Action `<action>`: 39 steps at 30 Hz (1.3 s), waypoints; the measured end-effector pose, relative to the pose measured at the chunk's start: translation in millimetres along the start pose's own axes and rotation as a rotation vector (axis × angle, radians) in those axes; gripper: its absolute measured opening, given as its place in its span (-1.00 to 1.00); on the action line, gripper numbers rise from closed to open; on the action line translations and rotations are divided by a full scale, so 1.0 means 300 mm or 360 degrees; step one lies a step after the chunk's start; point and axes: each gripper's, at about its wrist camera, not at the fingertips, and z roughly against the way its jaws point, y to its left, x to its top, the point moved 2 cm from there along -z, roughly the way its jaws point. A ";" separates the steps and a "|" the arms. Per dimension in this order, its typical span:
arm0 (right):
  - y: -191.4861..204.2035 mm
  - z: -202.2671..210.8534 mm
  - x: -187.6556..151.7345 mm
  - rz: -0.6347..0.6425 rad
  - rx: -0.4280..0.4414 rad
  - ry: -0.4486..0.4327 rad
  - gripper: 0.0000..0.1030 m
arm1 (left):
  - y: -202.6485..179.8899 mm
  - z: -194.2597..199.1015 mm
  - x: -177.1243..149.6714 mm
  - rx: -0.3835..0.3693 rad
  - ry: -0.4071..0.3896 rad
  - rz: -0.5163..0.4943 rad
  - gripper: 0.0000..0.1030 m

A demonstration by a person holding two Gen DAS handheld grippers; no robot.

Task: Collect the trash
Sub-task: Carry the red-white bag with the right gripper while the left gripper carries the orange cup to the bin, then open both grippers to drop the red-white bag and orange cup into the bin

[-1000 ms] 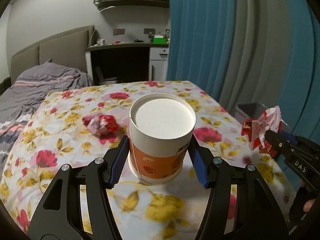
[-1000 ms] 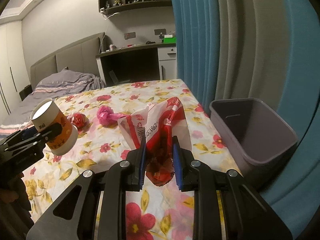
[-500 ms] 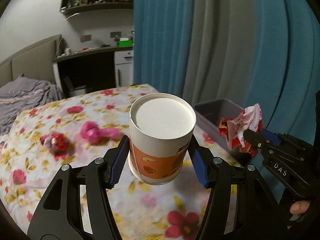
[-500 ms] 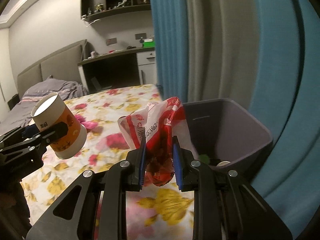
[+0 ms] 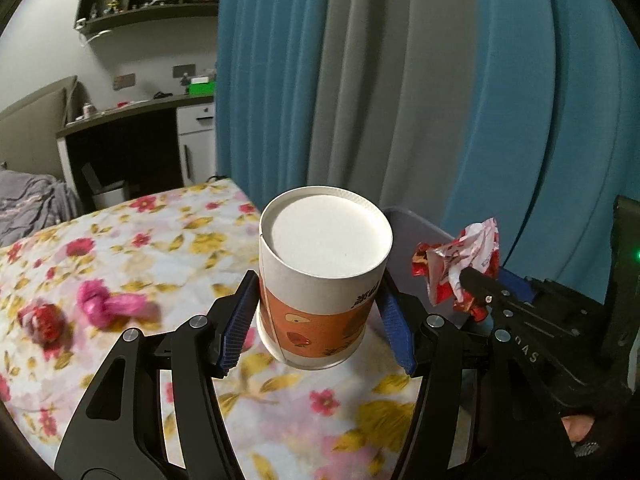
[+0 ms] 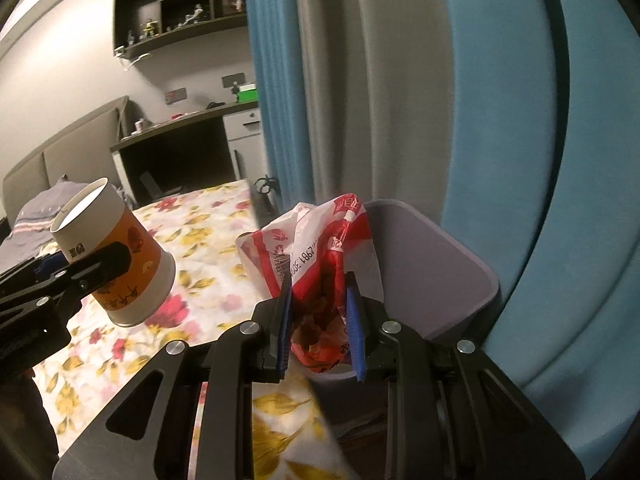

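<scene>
My left gripper (image 5: 316,320) is shut on an orange and white paper cup (image 5: 324,280), held upside down above the floral table's right edge. The same cup (image 6: 116,256) shows at the left of the right wrist view, clamped between the left gripper's black fingers (image 6: 96,268). My right gripper (image 6: 320,320) is shut on a crumpled red and white wrapper (image 6: 320,256), right in front of the grey bin (image 6: 436,264). In the left wrist view that wrapper (image 5: 460,264) hangs at the right, with the bin (image 5: 412,232) behind the cup.
A pink wad (image 5: 104,304) and a red wrapper ball (image 5: 44,320) lie on the floral tablecloth (image 5: 160,240) at the left. Blue and grey curtains (image 5: 400,80) hang close behind the bin. A desk (image 5: 132,144) and a bed (image 5: 28,200) stand farther back.
Both grippers have swung right with their loads, off the table's middle toward the bin and curtains. The bin has come close under the right gripper. Neither grip has changed.
</scene>
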 end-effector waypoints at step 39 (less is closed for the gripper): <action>-0.165 -0.219 0.005 -0.0113 -0.0069 0.0152 -0.49 | -0.189 -0.369 0.035 -0.0173 0.0126 -0.0036 0.13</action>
